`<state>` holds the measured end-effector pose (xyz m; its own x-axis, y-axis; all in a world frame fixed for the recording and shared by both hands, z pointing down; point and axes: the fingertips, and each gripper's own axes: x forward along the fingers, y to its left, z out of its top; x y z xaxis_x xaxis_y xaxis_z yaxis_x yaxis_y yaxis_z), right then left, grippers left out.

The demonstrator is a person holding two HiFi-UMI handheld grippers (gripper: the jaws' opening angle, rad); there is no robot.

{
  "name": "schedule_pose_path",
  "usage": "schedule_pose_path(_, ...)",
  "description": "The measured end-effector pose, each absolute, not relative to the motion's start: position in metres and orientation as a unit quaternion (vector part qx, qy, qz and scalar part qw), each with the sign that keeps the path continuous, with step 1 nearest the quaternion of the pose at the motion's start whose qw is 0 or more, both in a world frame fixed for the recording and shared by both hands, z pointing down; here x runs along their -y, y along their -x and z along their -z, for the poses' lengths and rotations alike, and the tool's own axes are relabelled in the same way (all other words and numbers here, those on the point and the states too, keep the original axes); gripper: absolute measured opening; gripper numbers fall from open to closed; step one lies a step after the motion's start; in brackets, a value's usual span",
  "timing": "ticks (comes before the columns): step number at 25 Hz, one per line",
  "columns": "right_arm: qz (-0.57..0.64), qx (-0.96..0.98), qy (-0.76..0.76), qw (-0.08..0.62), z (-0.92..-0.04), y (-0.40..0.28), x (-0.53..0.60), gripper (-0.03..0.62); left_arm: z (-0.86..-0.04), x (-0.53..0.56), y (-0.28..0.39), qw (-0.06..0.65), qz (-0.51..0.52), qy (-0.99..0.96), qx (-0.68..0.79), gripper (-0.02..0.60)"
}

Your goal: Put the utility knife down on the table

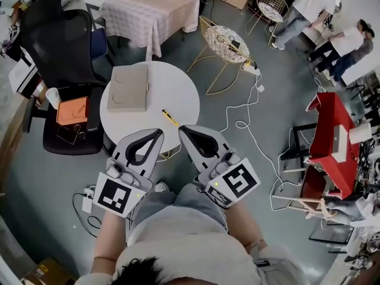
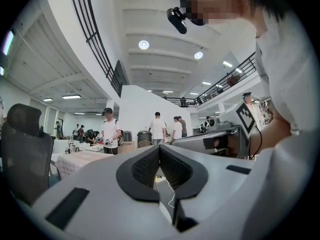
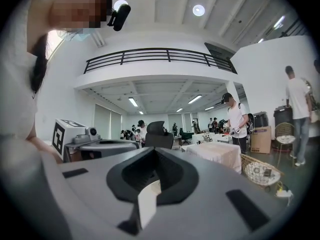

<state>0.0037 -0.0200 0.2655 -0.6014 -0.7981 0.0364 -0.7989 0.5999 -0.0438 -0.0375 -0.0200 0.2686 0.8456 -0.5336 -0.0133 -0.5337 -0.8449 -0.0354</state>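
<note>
The yellow utility knife (image 1: 170, 118) lies on the round white table (image 1: 178, 88), near its front edge, with nothing holding it. My left gripper (image 1: 158, 133) is held close to my body, its tips just short of the table's front edge, jaws shut and empty. My right gripper (image 1: 183, 129) sits beside it, a little nearer the knife, also shut and empty. In the left gripper view the left gripper (image 2: 160, 149) points out across the room. In the right gripper view the right gripper (image 3: 154, 151) does the same. Neither gripper view shows the knife.
A flat cardboard box (image 1: 127, 88) lies on the table's left half. A black office chair (image 1: 59, 70) with an orange item stands left. A wire chair (image 1: 225, 43), a cloth-covered table (image 1: 151, 10), a red cart (image 1: 329, 141) and a floor cable (image 1: 249, 129) surround. People stand at the back right.
</note>
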Motion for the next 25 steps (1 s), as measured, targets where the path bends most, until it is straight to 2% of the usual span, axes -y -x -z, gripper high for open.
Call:
schedule_pose_path(8, -0.019, 0.905, -0.425, -0.016, -0.251, 0.000, 0.008, 0.006, -0.263, 0.009, 0.033, 0.020, -0.006, 0.958, -0.286, 0.009)
schedule_pose_path(25, -0.009, 0.915, -0.404, -0.019, -0.244, 0.004, -0.018, 0.006, -0.255, -0.012, 0.026, 0.026, -0.015, 0.955, -0.295, 0.009)
